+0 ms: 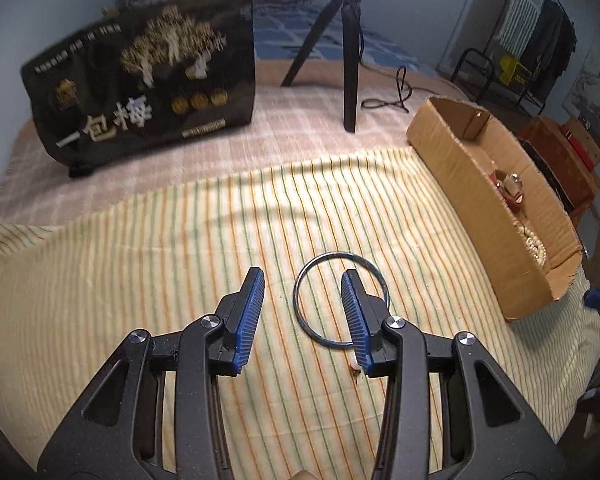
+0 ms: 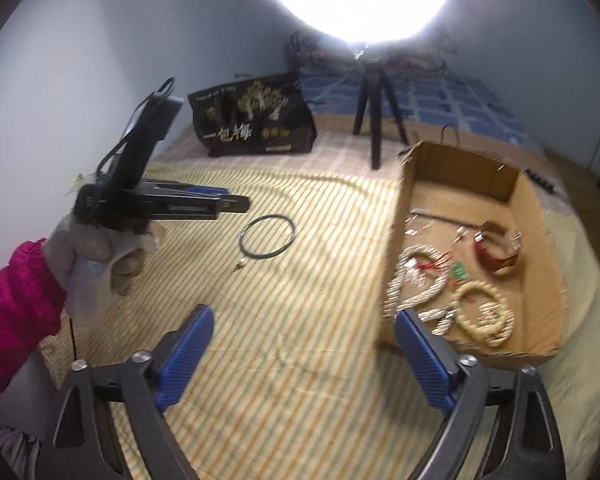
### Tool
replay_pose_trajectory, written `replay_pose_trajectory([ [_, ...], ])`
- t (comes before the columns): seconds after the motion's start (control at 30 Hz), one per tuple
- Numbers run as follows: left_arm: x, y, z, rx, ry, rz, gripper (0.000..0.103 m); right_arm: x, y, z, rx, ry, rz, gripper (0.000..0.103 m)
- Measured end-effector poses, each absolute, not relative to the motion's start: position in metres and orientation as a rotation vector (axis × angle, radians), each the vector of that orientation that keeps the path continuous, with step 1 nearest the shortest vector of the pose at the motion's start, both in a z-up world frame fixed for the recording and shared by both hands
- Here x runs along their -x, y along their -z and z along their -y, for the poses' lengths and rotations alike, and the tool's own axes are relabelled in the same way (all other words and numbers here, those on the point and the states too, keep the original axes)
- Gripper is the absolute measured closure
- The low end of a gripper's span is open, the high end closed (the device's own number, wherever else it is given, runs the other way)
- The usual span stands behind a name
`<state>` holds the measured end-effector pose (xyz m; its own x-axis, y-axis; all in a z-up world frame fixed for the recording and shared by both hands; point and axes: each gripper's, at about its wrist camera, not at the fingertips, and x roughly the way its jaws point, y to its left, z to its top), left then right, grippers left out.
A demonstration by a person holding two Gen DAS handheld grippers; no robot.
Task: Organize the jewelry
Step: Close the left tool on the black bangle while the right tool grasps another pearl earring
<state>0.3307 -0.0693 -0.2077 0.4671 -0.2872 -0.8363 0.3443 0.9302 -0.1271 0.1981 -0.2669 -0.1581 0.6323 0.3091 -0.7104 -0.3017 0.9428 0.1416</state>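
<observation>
In the left wrist view, our left gripper [image 1: 303, 280] hangs over the striped bedsheet [image 1: 140, 280] with its fingers spread, holding nothing. The thin metal bangle [image 1: 340, 299] lies flat on the sheet, partly behind the right finger. The cardboard box [image 1: 460, 168] sits to the right.

In the right wrist view, our right gripper [image 2: 304, 320] has its fingers wide apart and empty. The bangle [image 2: 268, 237] lies left of the box [image 2: 396, 240], which holds beaded bracelets [image 2: 482, 318] and a red bangle [image 2: 496, 252].

Ring light [image 2: 356, 0] glares above blue-grey walls [image 2: 100, 60].
</observation>
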Motion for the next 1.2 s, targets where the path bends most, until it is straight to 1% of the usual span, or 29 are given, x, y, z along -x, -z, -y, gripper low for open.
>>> replay_pose_trajectory([
  [0.03, -0.333, 0.211, 0.070, -0.062, 0.383, -1.018, 0.063, -0.202, 0.162, 0.264, -0.025, -0.358, -0.830, 0.020],
  [0.1, -0.337, 0.218, 0.069, -0.059, 0.374, -1.029, 0.063, -0.208, 0.170, 0.259, -0.051, -0.366, -0.852, 0.028],
  [0.13, -0.339, 0.221, 0.069, -0.055, 0.371, -1.036, 0.063, -0.210, 0.173, 0.256, -0.060, -0.370, -0.861, 0.030],
  [0.2, -0.342, 0.228, 0.069, -0.057, 0.369, -1.047, 0.063, -0.215, 0.181, 0.249, -0.075, -0.384, -0.887, 0.036],
  [0.27, -0.343, 0.233, 0.070, -0.066, 0.370, -1.054, 0.063, -0.218, 0.185, 0.245, -0.075, -0.389, -0.901, 0.038],
  [0.4, -0.343, 0.242, 0.073, -0.086, 0.369, -1.062, 0.063, -0.224, 0.192, 0.231, -0.051, -0.390, -0.921, 0.046],
  [0.53, -0.343, 0.247, 0.076, -0.116, 0.363, -1.055, 0.063, -0.228, 0.194, 0.222, -0.031, -0.392, -0.928, 0.048],
  [0.6, -0.342, 0.247, 0.076, -0.126, 0.359, -1.049, 0.063, -0.231, 0.195, 0.219, -0.026, -0.392, -0.934, 0.052],
  [0.73, -0.343, 0.249, 0.074, -0.134, 0.339, -1.043, 0.074, -0.234, 0.199, 0.212, -0.004, -0.386, -0.942, 0.056],
  [0.87, -0.345, 0.252, 0.071, -0.142, 0.331, -1.037, 0.083, -0.240, 0.205, 0.203, 0.021, -0.388, -0.948, 0.062],
  [0.93, -0.345, 0.252, 0.067, -0.133, 0.325, -1.035, 0.090, -0.245, 0.209, 0.200, 0.027, -0.389, -0.952, 0.065],
  [1.2, -0.346, 0.252, 0.060, -0.115, 0.327, -1.032, 0.097, -0.265, 0.223, 0.177, 0.076, -0.425, -0.943, 0.073],
])
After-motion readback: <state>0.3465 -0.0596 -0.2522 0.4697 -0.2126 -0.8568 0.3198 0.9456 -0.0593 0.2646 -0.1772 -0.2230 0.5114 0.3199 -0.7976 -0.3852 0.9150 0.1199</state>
